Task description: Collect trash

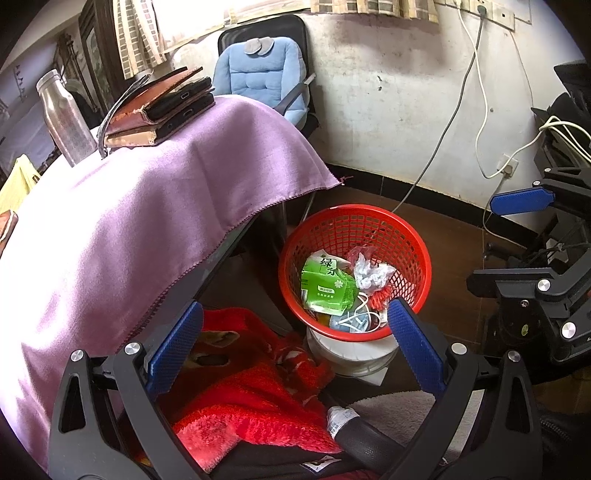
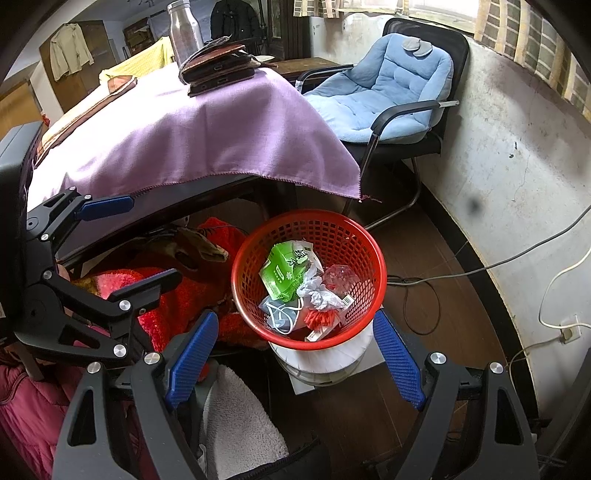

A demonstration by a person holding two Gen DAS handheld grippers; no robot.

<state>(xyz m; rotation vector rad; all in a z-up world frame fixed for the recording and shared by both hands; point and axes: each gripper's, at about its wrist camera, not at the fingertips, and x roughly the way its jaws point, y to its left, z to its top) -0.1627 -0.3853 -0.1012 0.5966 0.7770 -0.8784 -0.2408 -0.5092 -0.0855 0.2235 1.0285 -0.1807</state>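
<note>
Left gripper (image 1: 295, 343) jaws wide apart, nothing between them; blue pads bare. Right gripper (image 2: 295, 358) jaws likewise spread wide and empty. Both point down toward the basket (image 2: 373, 258), neither touching it.

Basket is red mesh, sitting on a white tub (image 2: 332, 362) on the floor, just off the table's near corner where the purple cloth (image 2: 207, 140) hangs over the edge. Inside it: green packet (image 2: 282, 271) toward the table side, crumpled wrapper (image 2: 317, 293) in the middle, clear pinkish plastic (image 2: 338, 277) beside it, face mask (image 2: 280, 314) and a red frilly scrap (image 2: 321, 317) at the near rim, plus a small label slip. All loose, piled, below the rim.

Progress, judged: trash looks already collected, basket holds several pieces and both jaws are free. No loose litter seen on the cloth or on the visible floor around the basket. Table top carries only a stack of wallets (image 2: 218, 72) near its far corner and a steel bottle (image 2: 184, 31) behind them, which don't read as trash. Far left part of the table is partly cut off, so can't rule out a leftover there. Red fleece (image 1: 251, 376) under the table edge is fabric, not litter. Likely at or near the end; remaining work, if any, is a last check.
</note>
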